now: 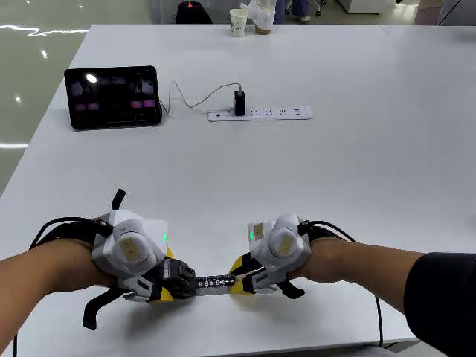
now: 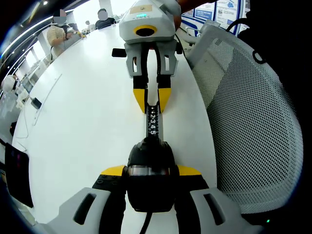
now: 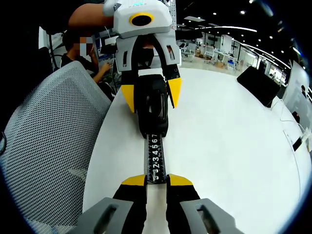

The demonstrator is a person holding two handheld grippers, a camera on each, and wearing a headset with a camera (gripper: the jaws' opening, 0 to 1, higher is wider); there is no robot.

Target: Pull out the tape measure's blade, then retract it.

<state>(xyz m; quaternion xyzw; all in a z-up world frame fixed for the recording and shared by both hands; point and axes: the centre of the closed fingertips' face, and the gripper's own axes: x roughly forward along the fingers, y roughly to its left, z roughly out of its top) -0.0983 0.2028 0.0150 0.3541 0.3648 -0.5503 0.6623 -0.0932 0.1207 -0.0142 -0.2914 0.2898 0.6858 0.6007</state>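
I am working at the near edge of a wide white table (image 1: 357, 171). My left gripper (image 1: 172, 283) has its jaws clamped on either side of the black tape measure (image 1: 183, 281), which sits just above the tabletop. My right gripper (image 1: 239, 284) faces it, jaws pressed together on the end of the blade (image 1: 214, 282). Only a short length of blade spans the gap, with a few numbers showing. I take this to be early in the pull-out, though a single moment cannot rule out the return.

Next, I judge, the right gripper should draw straight away along the blade's line while the left holds the case firm. Then it should ease back so the blade does not snap in.

A mesh chair (image 2: 253, 122) stands just beside the table edge. A dark tablet (image 1: 113, 97), a power strip (image 1: 260, 113) and a paper cup (image 1: 238, 22) lie well apart, towards the far side. Nothing stands in the blade's path.
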